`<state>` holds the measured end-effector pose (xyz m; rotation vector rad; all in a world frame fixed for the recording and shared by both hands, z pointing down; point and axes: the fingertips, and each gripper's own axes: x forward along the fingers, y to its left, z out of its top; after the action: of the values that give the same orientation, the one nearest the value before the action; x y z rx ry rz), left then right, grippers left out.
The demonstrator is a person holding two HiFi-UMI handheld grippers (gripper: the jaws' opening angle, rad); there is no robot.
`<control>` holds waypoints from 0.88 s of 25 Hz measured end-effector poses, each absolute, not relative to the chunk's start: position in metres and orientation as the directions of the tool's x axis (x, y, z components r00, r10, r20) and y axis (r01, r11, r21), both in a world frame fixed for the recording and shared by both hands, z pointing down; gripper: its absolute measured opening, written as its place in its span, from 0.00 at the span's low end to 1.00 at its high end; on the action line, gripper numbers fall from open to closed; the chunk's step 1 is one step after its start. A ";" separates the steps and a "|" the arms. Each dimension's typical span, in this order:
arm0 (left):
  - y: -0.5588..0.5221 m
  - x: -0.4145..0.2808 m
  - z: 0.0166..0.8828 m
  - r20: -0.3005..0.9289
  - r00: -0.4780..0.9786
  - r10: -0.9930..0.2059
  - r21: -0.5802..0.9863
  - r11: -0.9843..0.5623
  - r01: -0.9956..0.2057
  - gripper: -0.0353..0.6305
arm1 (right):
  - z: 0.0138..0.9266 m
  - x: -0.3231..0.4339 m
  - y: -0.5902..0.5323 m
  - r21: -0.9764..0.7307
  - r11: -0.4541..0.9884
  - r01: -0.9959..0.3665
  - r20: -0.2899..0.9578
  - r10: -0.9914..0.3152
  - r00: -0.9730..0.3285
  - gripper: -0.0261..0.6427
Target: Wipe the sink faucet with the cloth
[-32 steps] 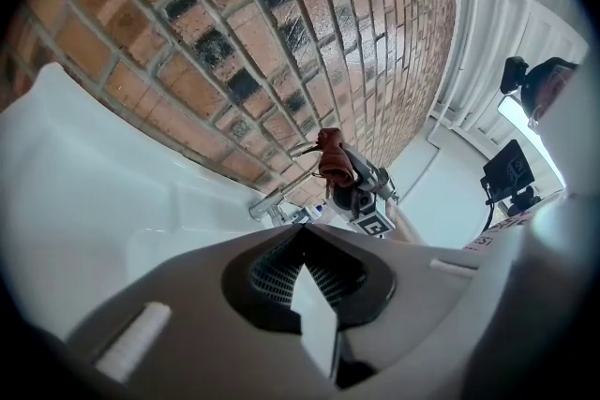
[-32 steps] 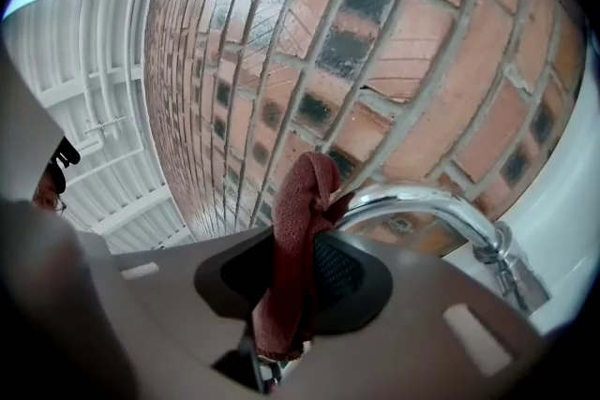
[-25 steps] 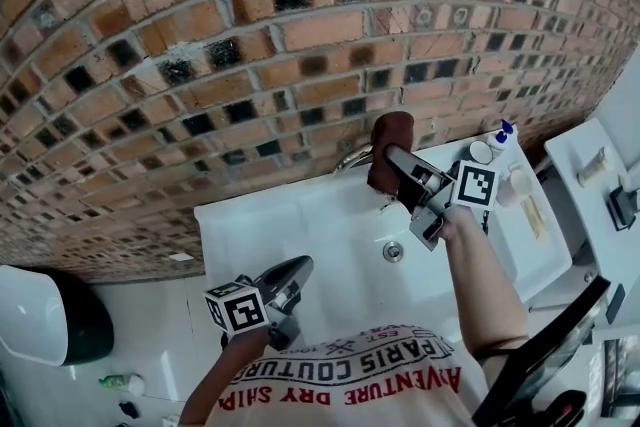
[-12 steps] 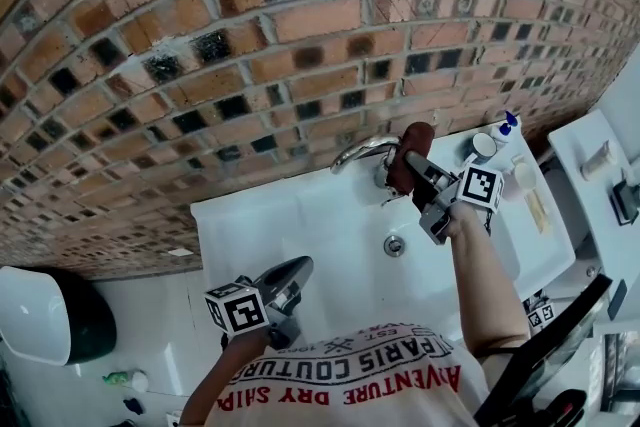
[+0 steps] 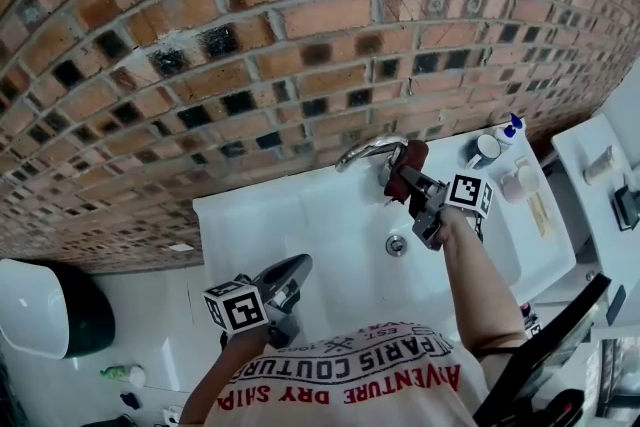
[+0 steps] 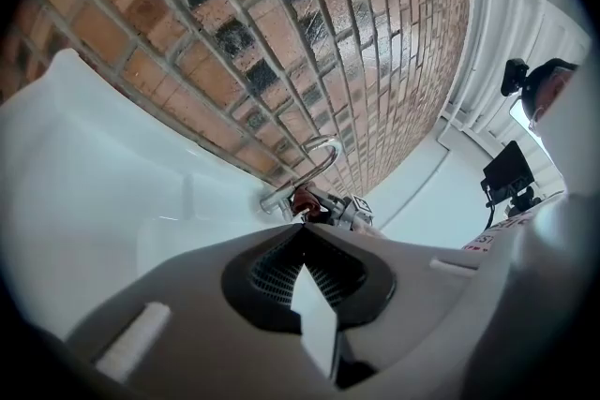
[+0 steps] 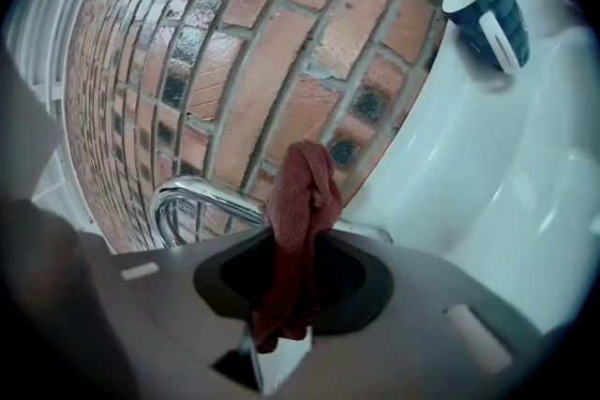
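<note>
The right gripper (image 5: pixel 408 183) pinches the red cloth (image 5: pixel 408 158) just beside the base of the faucet (image 5: pixel 362 152) at the back of the sink (image 5: pixel 250 225), its spout running leftward from the cloth, while the left gripper (image 5: pixel 286 277), pressed together and empty, hangs well apart.

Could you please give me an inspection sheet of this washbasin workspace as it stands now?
Surface: white sink, basin bare around the drain.
Job's things: chrome faucet at the wall edge; dark red cloth held at its base, contact cannot be told.
Clutter: dark mug and white pump bottle on the ledge by the wall, beyond the faucet.
Grippers: right claw shut on the cloth; left claw shut, empty, near the sink's front edge.
Cables: nothing seen.
Surroundings: brick wall behind the sink.
</note>
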<state>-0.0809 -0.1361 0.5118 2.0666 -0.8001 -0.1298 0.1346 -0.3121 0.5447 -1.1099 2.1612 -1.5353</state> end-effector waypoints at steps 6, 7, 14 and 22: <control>-0.134 -0.079 0.503 0.185 0.785 -0.591 0.768 -0.411 -0.491 0.05 | 0.511 0.132 -0.287 -0.894 0.221 -0.389 0.125 -0.712 -0.691 0.17; -0.133 -0.079 0.502 0.182 0.785 -0.592 0.768 -0.413 -0.489 0.05 | 0.504 0.128 -0.278 -0.894 0.241 -0.378 0.106 -0.705 -0.701 0.18; -0.128 -0.077 0.492 0.160 0.780 -0.605 0.754 -0.435 -0.492 0.05 | 0.472 0.077 -0.224 -0.852 0.423 -0.308 0.041 -0.532 -0.846 0.18; -0.124 -0.081 0.485 0.149 0.774 -0.616 0.743 -0.446 -0.499 0.05 | 0.494 0.062 -0.252 -0.841 0.364 -0.401 0.208 -0.466 -0.860 0.18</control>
<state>-0.0814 -0.1236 0.4852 2.1332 -0.8278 -0.1794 0.0624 -0.2520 0.4936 -0.8088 2.5397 -1.5356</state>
